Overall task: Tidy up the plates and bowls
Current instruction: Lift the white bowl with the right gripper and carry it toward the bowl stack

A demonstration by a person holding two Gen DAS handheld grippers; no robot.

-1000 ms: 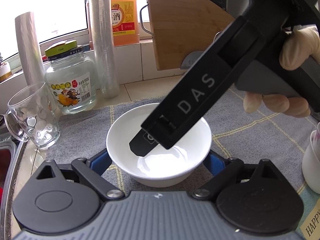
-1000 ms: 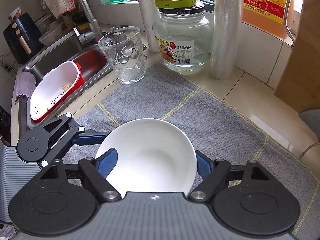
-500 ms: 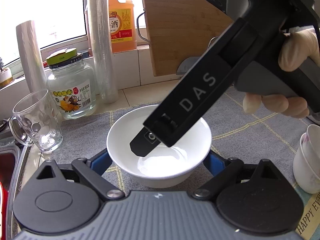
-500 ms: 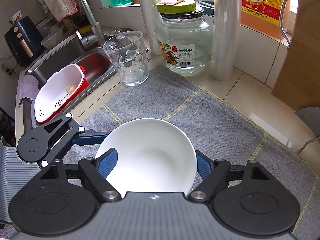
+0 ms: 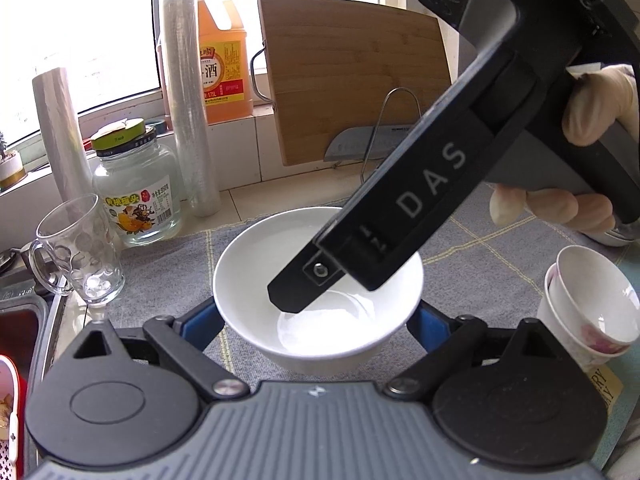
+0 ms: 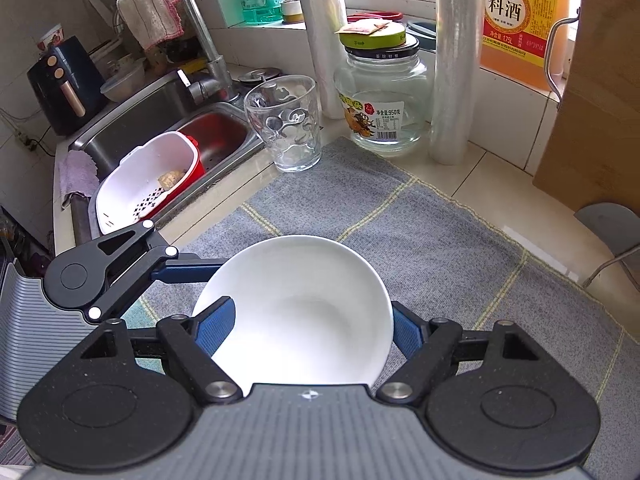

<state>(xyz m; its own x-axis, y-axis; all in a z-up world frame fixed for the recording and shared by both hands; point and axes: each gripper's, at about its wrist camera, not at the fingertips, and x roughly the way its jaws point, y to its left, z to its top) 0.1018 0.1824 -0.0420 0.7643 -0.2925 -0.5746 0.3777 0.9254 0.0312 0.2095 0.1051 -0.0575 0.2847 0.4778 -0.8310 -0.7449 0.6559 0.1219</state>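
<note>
A white bowl sits between the blue pads of my left gripper, which is shut on its sides above the grey mat. My right gripper also grips the same white bowl, one pad inside the rim and one outside. The right gripper's black body crosses over the bowl in the left wrist view. The left gripper's finger shows at the bowl's left in the right wrist view. Stacked white cups stand at the right.
A glass mug, a glass jar, two rolls of film, an orange bottle and a wooden cutting board line the back. The sink with a white colander lies left.
Both grippers and the bowl have risen and pulled back from the wall together. The back objects look farther away and the stacked cups have come into view.
</note>
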